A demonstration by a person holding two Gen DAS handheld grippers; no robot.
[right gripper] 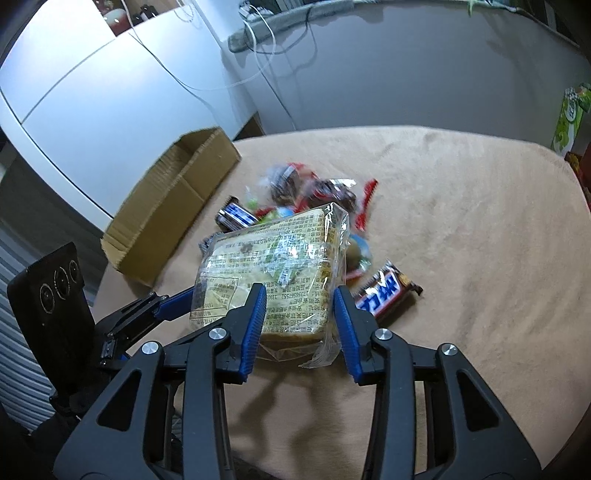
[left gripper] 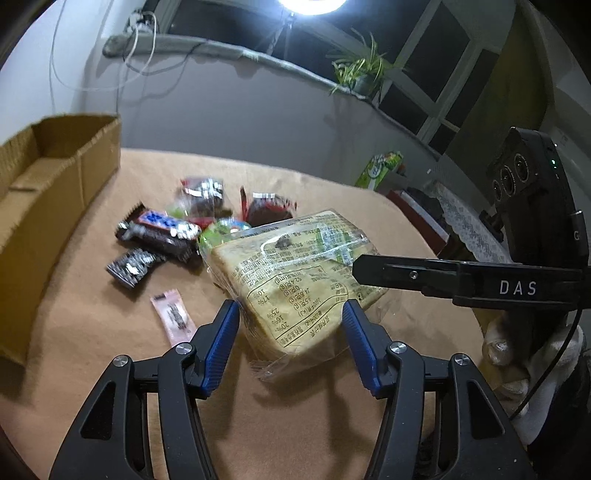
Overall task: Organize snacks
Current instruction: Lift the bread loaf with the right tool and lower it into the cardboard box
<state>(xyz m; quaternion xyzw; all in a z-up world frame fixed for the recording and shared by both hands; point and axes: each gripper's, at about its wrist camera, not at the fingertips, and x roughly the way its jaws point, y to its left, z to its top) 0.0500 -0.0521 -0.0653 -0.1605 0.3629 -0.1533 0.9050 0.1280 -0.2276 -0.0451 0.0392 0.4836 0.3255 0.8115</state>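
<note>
A tan cloth-covered table (right gripper: 461, 229) fills most of both views. Behind it runs a grey wall, with white cabinet panels (right gripper: 85, 96) to one side and dark window panes above a ledge holding a potted spider plant (left gripper: 360, 72). A bright lamp (left gripper: 312, 5) glares at the top of the left wrist view. A green carton (left gripper: 378, 170) stands past the table's far edge.

An open cardboard box (right gripper: 173, 206) sits at the table's far left side; the part of its inside that shows looks bare.

Near the middle of the table lies a clear-wrapped loaf of sliced bread (left gripper: 295, 280), printed label up, propped on a heap of small snacks. Both grippers point at it. The left gripper (left gripper: 291, 317) has its blue-padded jaws spread apart, one either side of the loaf's near corner; whether they touch it is unclear. The right gripper (right gripper: 299, 306) is likewise spread, straddling the loaf's near end.

Behind the loaf are blurred wrapped cakes and candies (left gripper: 207, 199). A Snickers bar (right gripper: 384, 295) lies just right of the loaf. A blue-labelled chocolate bar (left gripper: 162, 225) and a dark foil packet (left gripper: 129, 267) lie on its left, and a pink sachet (left gripper: 173, 317) sits nearest the left gripper.
</note>
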